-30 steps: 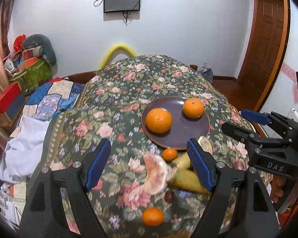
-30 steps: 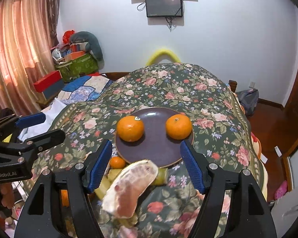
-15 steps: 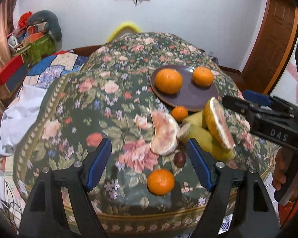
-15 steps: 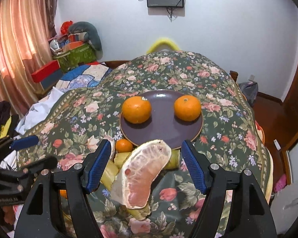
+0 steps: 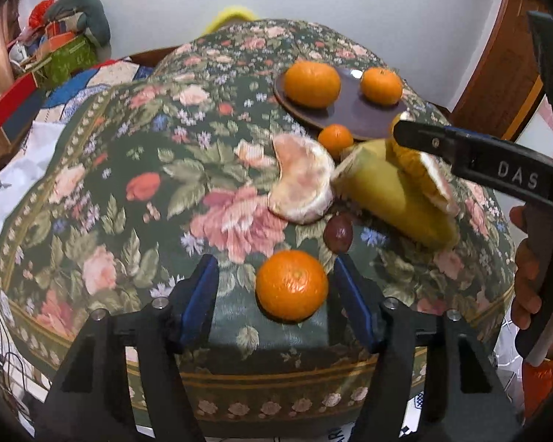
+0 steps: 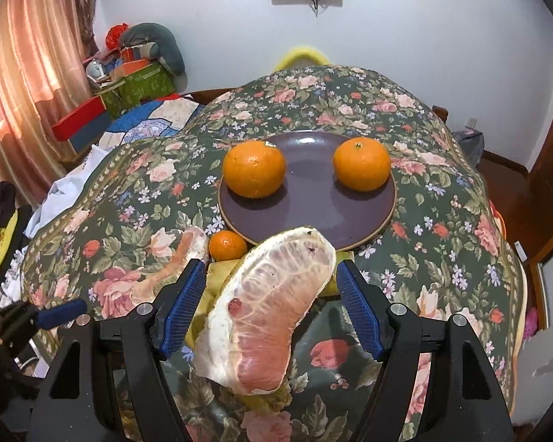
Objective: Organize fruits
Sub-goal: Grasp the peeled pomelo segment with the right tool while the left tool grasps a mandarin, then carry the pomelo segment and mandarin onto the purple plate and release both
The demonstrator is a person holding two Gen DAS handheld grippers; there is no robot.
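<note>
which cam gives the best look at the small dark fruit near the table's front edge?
Left wrist. The dark fruit sits unobstructed on the tablecloth, just beyond the near orange. In the right wrist view I cannot find it; the pomelo segment fills the foreground.

- My left camera sits low at the table's near edge, looking across, close to one orange (image 5: 292, 286).
- My right camera looks down from higher.
- Both see the purple plate (image 5: 354, 116) (image 6: 306, 199).

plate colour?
Dark purple plate with a thin tan rim, holding two oranges. Clearest in the right wrist view.
</note>
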